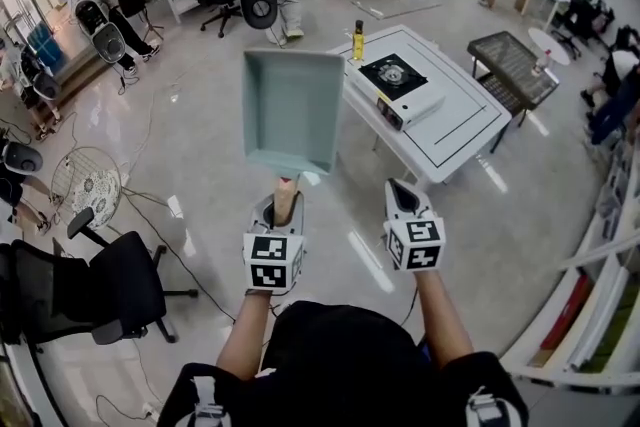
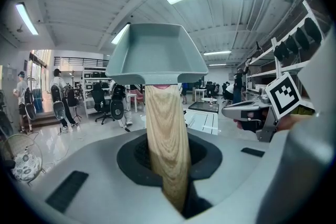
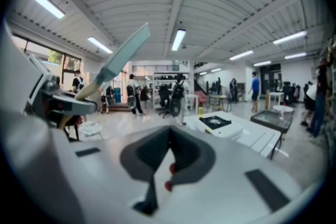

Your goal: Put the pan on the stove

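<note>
- My left arm reaches straight ahead, with the left gripper (image 1: 284,207) pointing forward
- Its jaws are clenched partway on the wooden handle (image 2: 167,139) of the pan (image 1: 292,110)
- The pan hangs in the air over the floor, near the table (image 1: 470,130) and short of the stove (image 1: 394,73)
- My right arm is out beside it; the right gripper (image 1: 404,197) has its jaws pressed together, holding nothing

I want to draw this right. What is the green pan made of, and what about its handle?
The pan looks like thin metal with a smooth, matte grey-green coating: the colour is even and the walls are thin and straight. I can't be sure it isn't plastic. The handle looks like pale, unpainted wood, because wavy grain lines run along it.
</note>
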Available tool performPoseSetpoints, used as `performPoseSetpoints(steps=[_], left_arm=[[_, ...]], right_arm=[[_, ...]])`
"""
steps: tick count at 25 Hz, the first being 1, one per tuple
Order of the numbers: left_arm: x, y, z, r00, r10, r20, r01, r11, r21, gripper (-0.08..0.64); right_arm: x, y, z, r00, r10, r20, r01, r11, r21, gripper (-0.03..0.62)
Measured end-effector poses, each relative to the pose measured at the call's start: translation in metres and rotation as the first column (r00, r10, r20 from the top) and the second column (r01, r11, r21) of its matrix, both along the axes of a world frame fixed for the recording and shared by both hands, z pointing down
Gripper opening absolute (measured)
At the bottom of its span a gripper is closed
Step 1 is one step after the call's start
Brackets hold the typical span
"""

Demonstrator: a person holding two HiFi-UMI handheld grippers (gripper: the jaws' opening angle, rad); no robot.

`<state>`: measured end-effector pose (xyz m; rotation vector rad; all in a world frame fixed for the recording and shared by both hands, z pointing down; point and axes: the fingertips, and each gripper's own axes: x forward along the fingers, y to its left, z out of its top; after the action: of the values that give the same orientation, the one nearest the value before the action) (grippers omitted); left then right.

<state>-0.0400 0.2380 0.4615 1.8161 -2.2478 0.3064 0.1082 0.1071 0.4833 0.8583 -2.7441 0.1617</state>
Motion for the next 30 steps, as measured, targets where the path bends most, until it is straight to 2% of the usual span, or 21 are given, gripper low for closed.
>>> performPoseSetpoints(steps=[8,16,23,30], left_arm=[[0.012,-0.014,0.004,1.0,0.0,-0.004,0.0,1.0,0.0,0.08],[-0.003,-0.056,0.017,0.999,0.026,-0.026,-0.026,1.0,-0.002,0.08],[-0.046,-0.119,0.025,0.997,0.058,-0.041,-0.059,0.998,-0.013,0.08],[-0.111,-0.192,0.025,0.994,0.092,-0.061,-0.094,0.995,-0.023,0.08]], right_arm=[[0.011,-0.014,0.008,1.0,-0.006,-0.015,0.006,1.0,-0.005,0.034],[-0.003,-0.049,0.023,0.999,0.008,-0.04,-0.009,1.0,-0.015,0.034],[-0.04,-0.11,0.035,0.997,0.042,-0.057,-0.044,0.999,-0.032,0.034],[-0.1,-0.18,0.027,0.995,0.085,-0.06,-0.088,0.995,-0.043,0.034]])
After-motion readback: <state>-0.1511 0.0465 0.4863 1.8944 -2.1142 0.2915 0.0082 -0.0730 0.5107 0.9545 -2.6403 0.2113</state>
